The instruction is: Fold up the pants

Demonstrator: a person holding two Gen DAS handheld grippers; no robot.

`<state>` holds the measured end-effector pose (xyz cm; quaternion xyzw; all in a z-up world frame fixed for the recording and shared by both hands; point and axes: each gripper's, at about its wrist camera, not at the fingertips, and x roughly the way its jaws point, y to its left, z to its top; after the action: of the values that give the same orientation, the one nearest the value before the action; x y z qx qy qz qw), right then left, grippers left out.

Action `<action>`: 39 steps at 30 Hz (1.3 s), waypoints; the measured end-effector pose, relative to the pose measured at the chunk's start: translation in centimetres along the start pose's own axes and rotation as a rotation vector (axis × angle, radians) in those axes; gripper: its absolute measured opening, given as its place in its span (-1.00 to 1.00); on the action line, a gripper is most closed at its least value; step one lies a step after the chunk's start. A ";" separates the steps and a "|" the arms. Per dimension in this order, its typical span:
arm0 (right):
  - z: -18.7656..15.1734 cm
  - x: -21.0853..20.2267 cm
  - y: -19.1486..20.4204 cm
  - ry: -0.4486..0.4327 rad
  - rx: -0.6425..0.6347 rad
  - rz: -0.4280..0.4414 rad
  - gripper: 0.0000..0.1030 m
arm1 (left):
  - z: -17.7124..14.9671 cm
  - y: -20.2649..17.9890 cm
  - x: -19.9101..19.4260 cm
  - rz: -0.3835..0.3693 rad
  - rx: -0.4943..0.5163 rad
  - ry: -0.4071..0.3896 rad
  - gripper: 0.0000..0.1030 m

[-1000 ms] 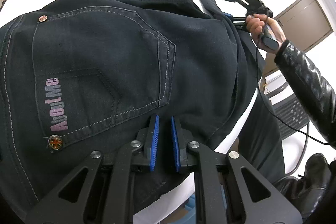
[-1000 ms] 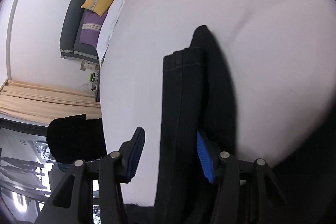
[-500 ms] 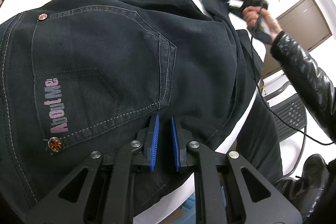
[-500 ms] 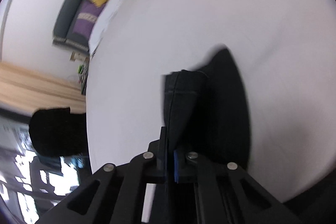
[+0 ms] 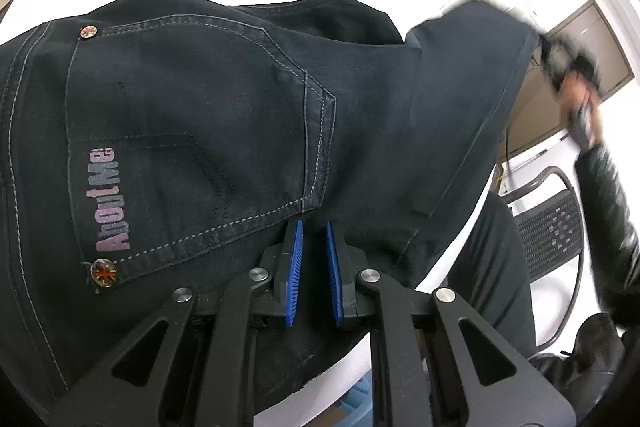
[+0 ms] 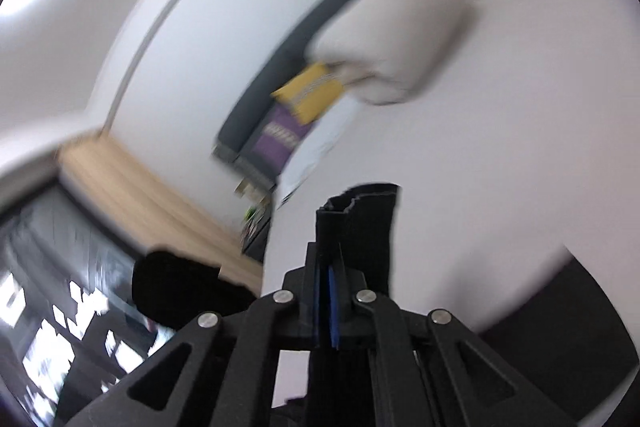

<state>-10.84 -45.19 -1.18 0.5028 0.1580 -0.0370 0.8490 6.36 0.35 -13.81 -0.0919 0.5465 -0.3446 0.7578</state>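
Note:
Dark denim pants [image 5: 224, 131] lie on the white bed, back pocket with pink lettering facing up. My left gripper [image 5: 313, 231] rests on the seat just below the pocket, its blue pads nearly together with a narrow gap and no cloth between them. My right gripper [image 6: 329, 267] is shut on the leg hem [image 6: 360, 223] and holds it in the air above the bed. In the left wrist view the lifted leg [image 5: 472, 75] rises at the right, with the right gripper [image 5: 560, 63] blurred at its end.
The white bed [image 6: 500, 147] spreads under the pants. A pale rolled duvet [image 6: 400, 39] lies at its far end. A grey sofa with yellow and purple cushions [image 6: 296, 115] stands by the wall. A black mesh chair [image 5: 552, 227] stands beside the bed.
My right gripper shut on the leg hem and lifted it off the bed, swinging upward. The left gripper has not moved.

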 end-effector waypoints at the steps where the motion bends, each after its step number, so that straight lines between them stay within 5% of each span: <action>1: -0.9 -1.1 -3.5 -0.008 0.077 -0.037 -0.90 | 0.0 0.1 0.0 0.000 -0.002 0.001 -0.76; 5: -4.8 -3.8 -13.7 0.016 0.270 -0.279 -0.90 | 0.0 0.3 -0.1 -0.002 -0.017 0.003 -0.76; 8: -6.0 -4.7 -16.2 -0.001 0.339 -0.273 -0.90 | 0.3 0.5 -0.2 -0.002 -0.030 0.004 -0.76; 13: -5.4 -4.4 -14.2 -0.006 0.279 -0.236 -0.90 | 0.4 0.9 -0.5 0.000 -0.050 0.001 -0.76; 19: -3.6 -4.7 -6.6 -0.108 0.096 -0.099 -0.91 | 0.4 1.2 -0.5 -0.018 -0.074 0.004 -0.76; 21: -3.5 -4.5 -7.4 -0.097 0.117 -0.155 -0.91 | 0.4 1.5 -0.6 -0.027 -0.082 0.003 -0.76; 25: -6.6 -4.9 -15.2 -0.027 0.306 -0.381 -0.90 | 0.5 1.8 -0.8 -0.024 -0.079 0.010 -0.76; 28: -8.2 -6.1 -17.5 -0.023 0.369 -0.375 -0.91 | 0.7 1.8 -1.0 -0.022 -0.069 0.029 -0.76; 35: -5.4 -4.6 -13.9 0.024 0.237 -0.448 -0.86 | 1.4 1.4 -1.1 -0.005 -0.073 0.040 -0.76; 39: -3.7 -6.2 -10.6 -0.034 0.121 -0.341 -0.86 | 1.3 1.4 -1.2 -0.006 -0.074 0.041 -0.76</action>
<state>-19.94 -47.81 -9.85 0.5183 0.2242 -0.1985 0.8010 7.94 1.81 -13.08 -0.1145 0.5741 -0.3283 0.7413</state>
